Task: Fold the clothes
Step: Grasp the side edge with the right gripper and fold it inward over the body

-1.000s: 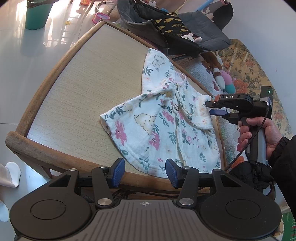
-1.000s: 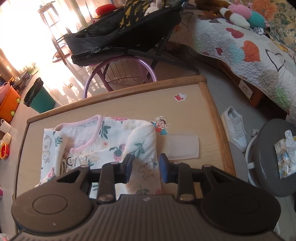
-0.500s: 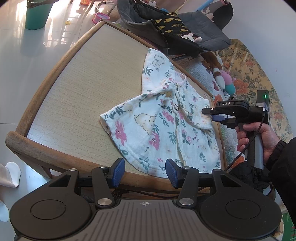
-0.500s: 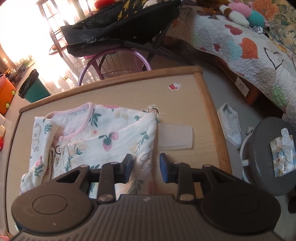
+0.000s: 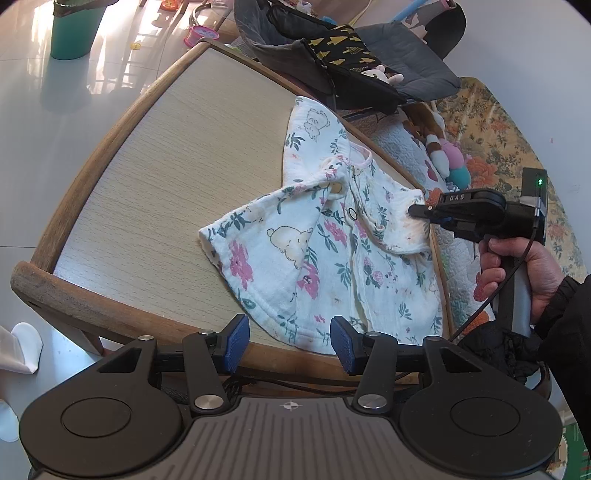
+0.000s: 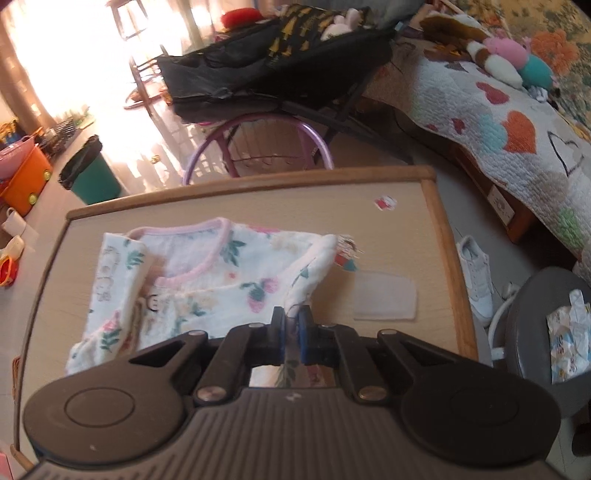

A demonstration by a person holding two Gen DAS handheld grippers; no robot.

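A white floral baby top (image 5: pixel 314 240) lies spread on the wooden table (image 5: pixel 166 166), its pink-trimmed neck toward the far edge in the right wrist view (image 6: pixel 207 243). My right gripper (image 6: pixel 291 328) is closing, and its blue pads pinch the sleeve edge of the top (image 6: pixel 306 273). The left wrist view shows that same gripper (image 5: pixel 417 212) at the top's right side, held by a hand (image 5: pixel 517 266). My left gripper (image 5: pixel 288 343) stands open over the table's near edge, just short of the hem, with nothing between its fingers.
A black baby bouncer (image 5: pixel 351 55) stands beyond the table's far edge, and a green bin (image 5: pixel 70 29) is on the floor. A quilted bed (image 6: pixel 498 110), a white shoe (image 6: pixel 476 273) and a grey stool (image 6: pixel 546 325) lie to the right. A clear patch (image 6: pixel 384 299) is stuck on the tabletop.
My right gripper came down onto the sleeve and its jaws closed on the fabric, lifting that edge slightly. The left gripper has stayed still and open.
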